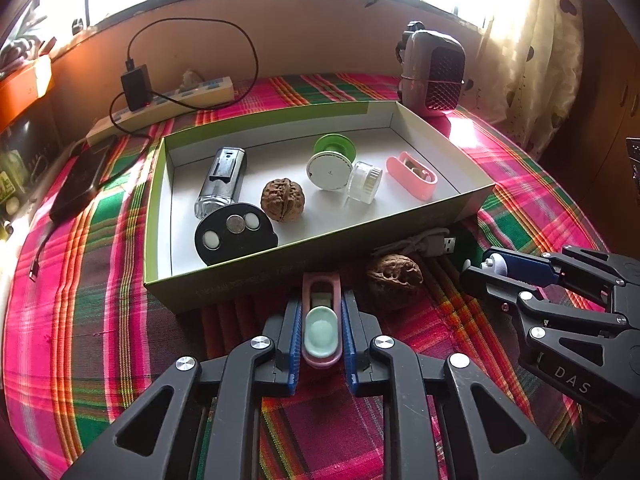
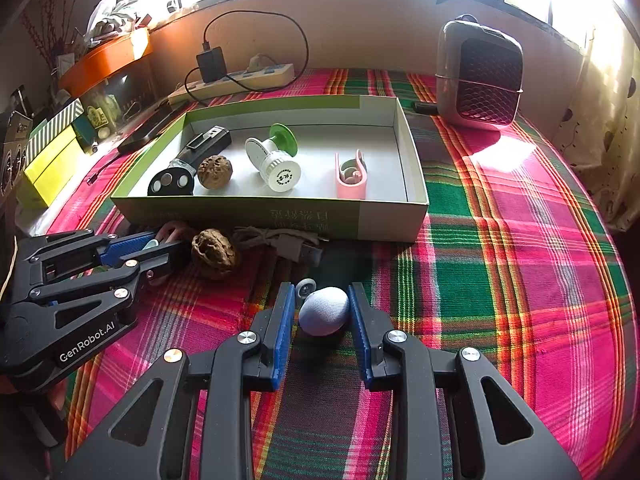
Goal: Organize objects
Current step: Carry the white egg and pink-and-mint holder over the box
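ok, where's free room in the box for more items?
Box: bare floor along the back wall and in the right end past the pink clip. Left end is crowded: black disc, walnut, dark bottle, white spool.

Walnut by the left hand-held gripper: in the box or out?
Out. The walnut lies on the plaid cloth before the box's front wall; a second walnut sits inside.

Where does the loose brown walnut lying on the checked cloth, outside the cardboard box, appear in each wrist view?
Left wrist view: the wrinkled brown walnut on the cloth lies just right of centre, in front of the box, between the two tongs.
Right wrist view: the same walnut lies left of centre, beside the left tongs.
Shared landmark: the green and white cardboard box right behind it.
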### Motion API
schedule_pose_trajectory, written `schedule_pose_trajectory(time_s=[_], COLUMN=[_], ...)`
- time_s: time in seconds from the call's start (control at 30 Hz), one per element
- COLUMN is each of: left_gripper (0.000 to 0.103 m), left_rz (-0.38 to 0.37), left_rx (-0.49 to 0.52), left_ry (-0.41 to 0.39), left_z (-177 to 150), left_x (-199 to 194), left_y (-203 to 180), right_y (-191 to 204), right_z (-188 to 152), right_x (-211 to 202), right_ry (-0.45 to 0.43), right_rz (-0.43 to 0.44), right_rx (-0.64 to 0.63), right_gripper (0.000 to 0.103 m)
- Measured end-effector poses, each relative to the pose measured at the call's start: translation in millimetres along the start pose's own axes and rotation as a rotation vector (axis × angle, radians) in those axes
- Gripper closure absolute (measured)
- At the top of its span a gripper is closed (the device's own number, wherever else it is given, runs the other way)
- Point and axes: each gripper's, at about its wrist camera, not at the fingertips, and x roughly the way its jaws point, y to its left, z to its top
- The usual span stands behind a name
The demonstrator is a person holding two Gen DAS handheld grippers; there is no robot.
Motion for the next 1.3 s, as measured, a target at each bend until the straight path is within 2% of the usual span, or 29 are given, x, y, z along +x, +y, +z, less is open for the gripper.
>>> schedule_pose_trajectory(time_s=[0.83,1.3], left_gripper=[0.087,0.087], left_rz=[-0.003,-0.008], left_rx=[-0.018,-0.026], left_ry=[-0.025,-0.064], left_z=[1,23], left_x=[-20,-33], left_y=[1,4], right_y=[-1,-8], right_z=[1,25], right_x=[-13,-29], right_ry=[-0.049,-0.1], right_rz=[-0.006,0.018], right_rx=[-0.005,-0.001], right_gripper=[0.078,0.078])
